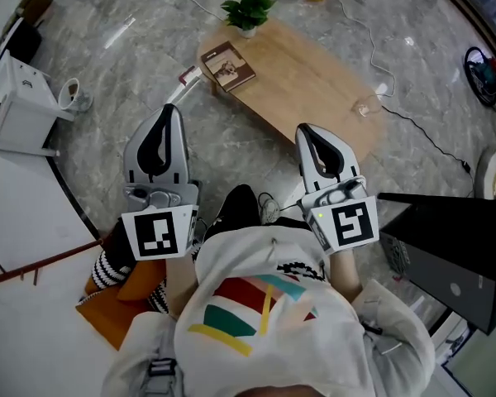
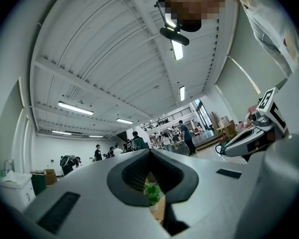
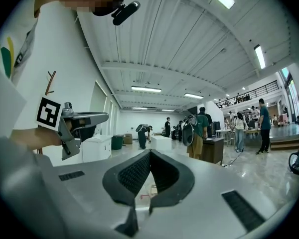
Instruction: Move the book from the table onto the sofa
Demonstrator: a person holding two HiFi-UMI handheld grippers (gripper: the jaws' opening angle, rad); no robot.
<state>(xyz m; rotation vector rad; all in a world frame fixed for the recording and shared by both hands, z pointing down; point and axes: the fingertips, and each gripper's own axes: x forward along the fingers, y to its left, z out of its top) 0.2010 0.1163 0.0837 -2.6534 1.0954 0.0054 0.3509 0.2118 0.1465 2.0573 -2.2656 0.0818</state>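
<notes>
Head view: the person is standing back from the low wooden worktop point(image 1: 314, 81), carrying the left hand-held gripper point(image 1: 169, 110) and the right hand-held gripper point(image 1: 307, 131) level in front of the chest, well apart from the book point(image 1: 228, 65); the book is lying flat at the worktop's near left end, near a potted plant point(image 1: 248, 8); no sofa is showing clearly.

Left gripper view: its jaws are meeting at the tips with nothing between them, probably because no grasp has begun; the plant is showing through the gap behind the tips, so it is aiming towards the worktop.

Right gripper view: its jaws are likewise closed and empty, pointing level across the room; both will probably need opening before reaching the book.
</notes>
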